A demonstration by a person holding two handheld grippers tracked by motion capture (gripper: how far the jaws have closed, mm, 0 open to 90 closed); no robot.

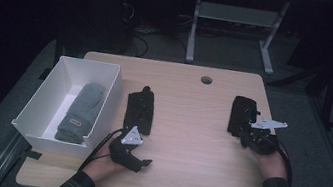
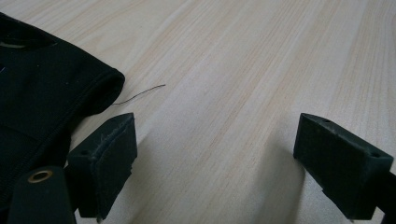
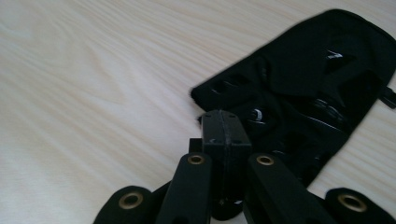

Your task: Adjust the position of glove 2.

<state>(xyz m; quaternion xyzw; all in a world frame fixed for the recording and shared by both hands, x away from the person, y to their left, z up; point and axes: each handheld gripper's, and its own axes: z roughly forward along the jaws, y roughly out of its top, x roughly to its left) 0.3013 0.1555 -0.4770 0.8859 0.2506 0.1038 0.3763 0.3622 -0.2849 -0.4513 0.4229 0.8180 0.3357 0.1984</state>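
I think I am putting gloves away into the white box [image 1: 103, 98]. One grey mitten [image 1: 82, 110] already lies inside it, flat on the bottom, with its cuff at the end closest to me.

Two black gloves wait on the wooden table [image 1: 182, 172]. The left black glove [image 1: 140, 110] lies just beside the box. The right black glove [image 1: 243, 116] lies well apart from it, near the far right side of the table.

My right gripper [image 3: 226, 140] has its jaws squeezed together at the edge of the right black glove. I believe a bit of the cloth is pinched between them, but the glove is dark and I cannot be sure. My left gripper [image 2: 219, 158] has its jaws spread wide with nothing but table between them. It sits just beside the cuff of the left black glove and is not touching it.

Next I would lift the right glove a little to check it comes up. Then I must carry it across, past the other glove, and let go over the box beside the mitten.
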